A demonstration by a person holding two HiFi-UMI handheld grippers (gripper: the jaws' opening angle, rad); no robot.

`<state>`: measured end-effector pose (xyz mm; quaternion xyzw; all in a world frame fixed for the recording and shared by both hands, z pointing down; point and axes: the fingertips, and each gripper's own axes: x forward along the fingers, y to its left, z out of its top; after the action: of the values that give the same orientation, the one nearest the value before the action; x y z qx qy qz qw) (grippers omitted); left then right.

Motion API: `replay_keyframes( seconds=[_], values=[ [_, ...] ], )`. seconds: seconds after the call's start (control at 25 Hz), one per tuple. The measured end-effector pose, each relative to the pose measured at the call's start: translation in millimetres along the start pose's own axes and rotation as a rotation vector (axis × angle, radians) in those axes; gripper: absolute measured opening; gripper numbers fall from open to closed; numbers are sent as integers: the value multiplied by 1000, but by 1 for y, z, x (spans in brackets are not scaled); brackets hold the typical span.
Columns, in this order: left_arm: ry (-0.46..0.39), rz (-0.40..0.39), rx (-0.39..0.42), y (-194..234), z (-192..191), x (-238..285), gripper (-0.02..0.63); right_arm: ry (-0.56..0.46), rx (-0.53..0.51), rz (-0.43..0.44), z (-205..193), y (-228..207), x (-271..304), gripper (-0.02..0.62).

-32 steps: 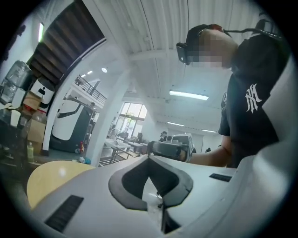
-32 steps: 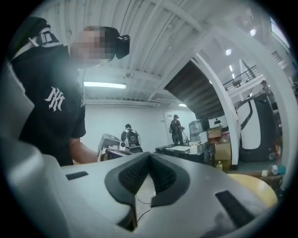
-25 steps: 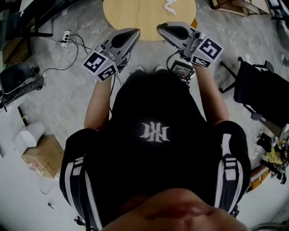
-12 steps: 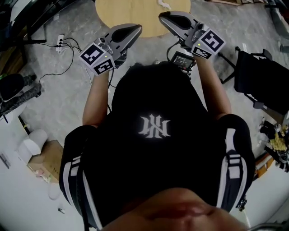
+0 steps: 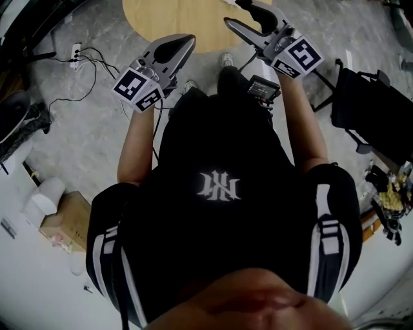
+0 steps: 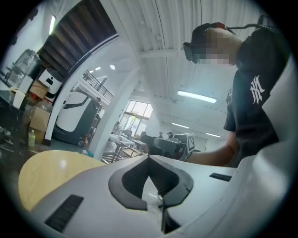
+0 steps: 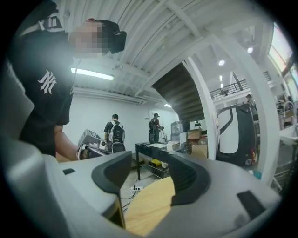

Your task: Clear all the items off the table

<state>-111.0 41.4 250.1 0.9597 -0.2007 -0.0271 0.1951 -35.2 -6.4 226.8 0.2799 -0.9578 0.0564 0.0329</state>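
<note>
Soft, even light falls on the wooden counter (image 5: 193,19) in the head view; the black shirt (image 5: 226,148) below it swallows detail. Both gripper views bend strongly and darken to black at the corners. Beyond the counter, windows (image 6: 135,114) wash out white, and a strip light (image 6: 196,96) above glares.

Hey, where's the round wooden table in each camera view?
Head view: round wooden table, top centre.
Left gripper view: table, lower left.
Right gripper view: table, bottom centre.
Shared landmark: the white logo on the person's black shirt.
</note>
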Motion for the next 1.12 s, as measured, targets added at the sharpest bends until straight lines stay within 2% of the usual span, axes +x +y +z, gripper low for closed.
replay_keyframes(
  seconds=[0.04, 0.28, 0.36, 0.48, 0.64, 0.88, 1.04, 1.08, 1.12],
  values=[
    [8, 22, 5, 8, -3, 7, 9, 5, 7, -9, -6, -15, 2, 277],
    [71, 108, -35, 40, -28, 60, 9, 146, -8, -19, -66, -114, 11, 416],
    [90, 154, -59, 47, -43, 74, 9, 231, -10, 35, -102, -137, 13, 494],
    [101, 228, -118, 56, -67, 90, 9, 405, -35, 170, -171, -158, 17, 594],
    [102, 273, -147, 74, -90, 105, 9, 554, -136, 291, -240, -179, 34, 595],
    [134, 320, -201, 89, -118, 111, 9, 683, -186, 337, -302, -202, 63, 595],
    [119, 348, -205, 94, -121, 110, 9, 747, -208, 368, -318, -203, 65, 592],
    [117, 353, -205, 94, -120, 110, 9, 749, -212, 362, -317, -204, 64, 562],
    [118, 359, -203, 94, -119, 111, 9, 743, -213, 353, -314, -207, 63, 484]
  ],
)
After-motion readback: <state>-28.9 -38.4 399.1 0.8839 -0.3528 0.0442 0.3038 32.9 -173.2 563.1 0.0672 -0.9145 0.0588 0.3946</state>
